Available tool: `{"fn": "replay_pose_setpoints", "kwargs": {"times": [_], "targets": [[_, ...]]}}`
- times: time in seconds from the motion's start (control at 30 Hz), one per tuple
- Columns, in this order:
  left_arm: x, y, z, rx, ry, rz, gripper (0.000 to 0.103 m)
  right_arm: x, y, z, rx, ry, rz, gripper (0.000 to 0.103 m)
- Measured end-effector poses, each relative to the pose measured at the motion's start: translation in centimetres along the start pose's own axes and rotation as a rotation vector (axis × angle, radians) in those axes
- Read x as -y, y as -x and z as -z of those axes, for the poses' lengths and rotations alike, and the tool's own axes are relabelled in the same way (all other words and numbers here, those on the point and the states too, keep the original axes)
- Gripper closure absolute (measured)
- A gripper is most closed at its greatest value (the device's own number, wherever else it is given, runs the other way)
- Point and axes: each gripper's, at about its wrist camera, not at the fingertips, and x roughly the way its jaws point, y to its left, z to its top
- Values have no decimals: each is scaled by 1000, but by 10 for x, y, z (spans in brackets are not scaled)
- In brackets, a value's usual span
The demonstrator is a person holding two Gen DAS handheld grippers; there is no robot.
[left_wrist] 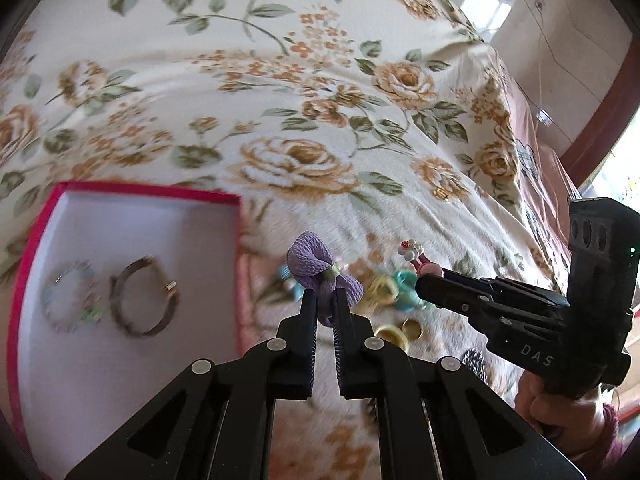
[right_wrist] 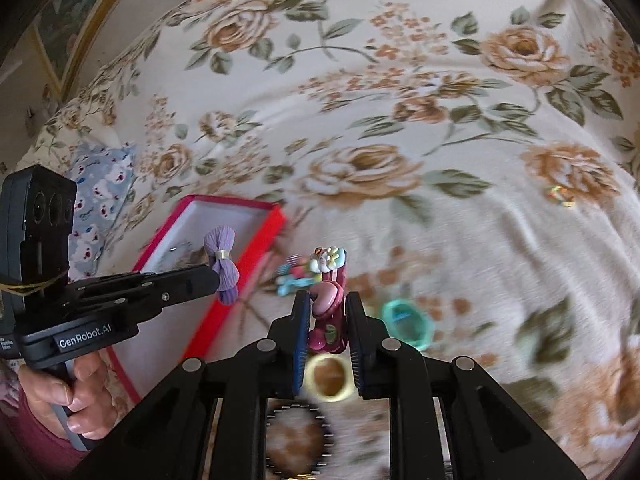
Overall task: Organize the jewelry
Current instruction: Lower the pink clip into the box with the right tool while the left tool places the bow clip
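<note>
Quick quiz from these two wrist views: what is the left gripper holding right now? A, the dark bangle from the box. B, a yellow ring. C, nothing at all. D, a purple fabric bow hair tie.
D: the left gripper is closed on the purple bow hair tie, held above the floral blanket, while the dark bangle lies in the red box.
</note>
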Motion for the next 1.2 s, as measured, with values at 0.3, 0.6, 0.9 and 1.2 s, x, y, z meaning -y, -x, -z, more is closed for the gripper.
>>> {"fn": "replay_pose_setpoints", "kwargs": {"times": [0.3,0.6,0.9,1.2], "targets": [[-34,48,31,13,59,-45,96,-45,-17,11,-20,7,-78,85],[-70,76,44,10,105,-114,96,-88,-39,13,-46,40,-147,85],[-96,84,50,16,158,-170,96,-126,-66,16,-64,82,-159,85],[-118,73,49,5,197,-207,96,-140,-94,21,-115,120,-140,85]]}}
